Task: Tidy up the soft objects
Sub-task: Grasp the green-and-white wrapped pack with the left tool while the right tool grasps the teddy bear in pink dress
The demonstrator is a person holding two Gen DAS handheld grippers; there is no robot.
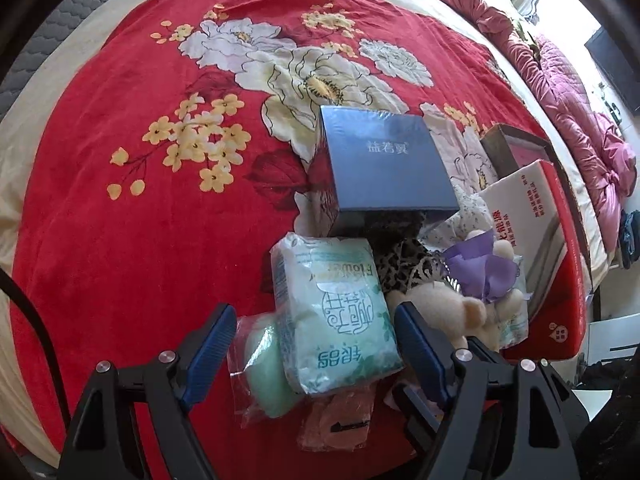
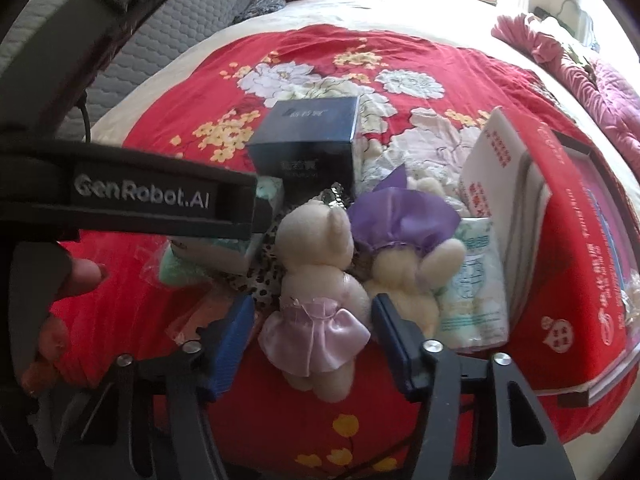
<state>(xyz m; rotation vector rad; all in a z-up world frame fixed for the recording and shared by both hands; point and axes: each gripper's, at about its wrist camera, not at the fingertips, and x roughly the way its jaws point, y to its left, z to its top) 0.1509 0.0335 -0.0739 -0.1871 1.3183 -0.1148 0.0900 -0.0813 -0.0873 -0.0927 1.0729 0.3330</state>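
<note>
A pile of soft things lies on a red flowered blanket (image 1: pixel 120 220). In the left wrist view my left gripper (image 1: pixel 314 338) is open around a pale green tissue pack (image 1: pixel 336 312). A bagged green sponge (image 1: pixel 268 376) and a pink bagged item (image 1: pixel 340 420) lie beneath it, and a leopard-print cloth (image 1: pixel 400 264) lies behind. In the right wrist view my right gripper (image 2: pixel 312 330) is open around a cream teddy bear in a pink skirt (image 2: pixel 316 280). A second bear with a purple hat (image 2: pixel 404 248) sits beside it, next to another tissue pack (image 2: pixel 474 292).
A dark blue box (image 1: pixel 384 164) stands behind the pile. A red and white carton (image 2: pixel 560 248) lies open at the right. Pink quilts (image 1: pixel 568 92) run along the bed's right edge. The left gripper's body (image 2: pixel 132 204) crosses the right wrist view at left.
</note>
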